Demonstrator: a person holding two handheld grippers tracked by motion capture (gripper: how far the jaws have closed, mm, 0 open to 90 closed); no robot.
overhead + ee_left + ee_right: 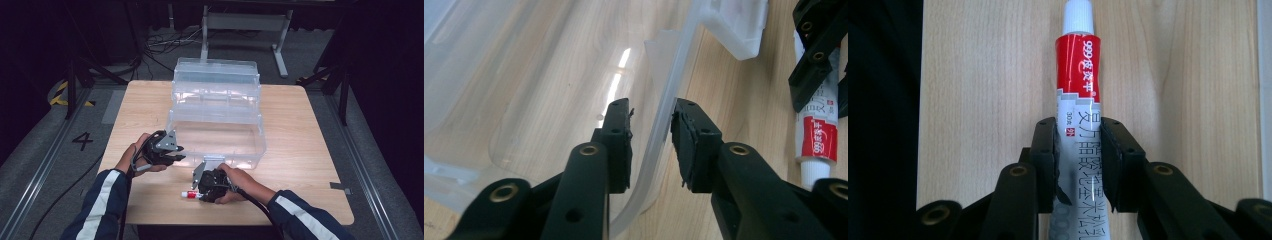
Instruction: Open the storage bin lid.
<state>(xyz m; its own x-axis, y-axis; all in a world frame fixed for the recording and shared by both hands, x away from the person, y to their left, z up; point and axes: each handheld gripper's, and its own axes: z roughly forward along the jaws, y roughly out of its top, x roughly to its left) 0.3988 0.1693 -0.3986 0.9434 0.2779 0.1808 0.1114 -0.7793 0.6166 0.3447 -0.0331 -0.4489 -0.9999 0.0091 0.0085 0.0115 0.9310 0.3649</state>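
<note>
Here, my right gripper (1078, 155) clamped on the tube (1079, 90), my left gripper (651, 142) straddling the box's front wall (664, 120), seemingly unpinched, bare table (300, 170) rightward.

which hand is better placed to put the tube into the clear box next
Right, most likely. The right gripper already has its jaws closed around the tube, lying on the table just in front of the clear box. The left gripper straddles the box's front wall, jaws apart from it.
</note>
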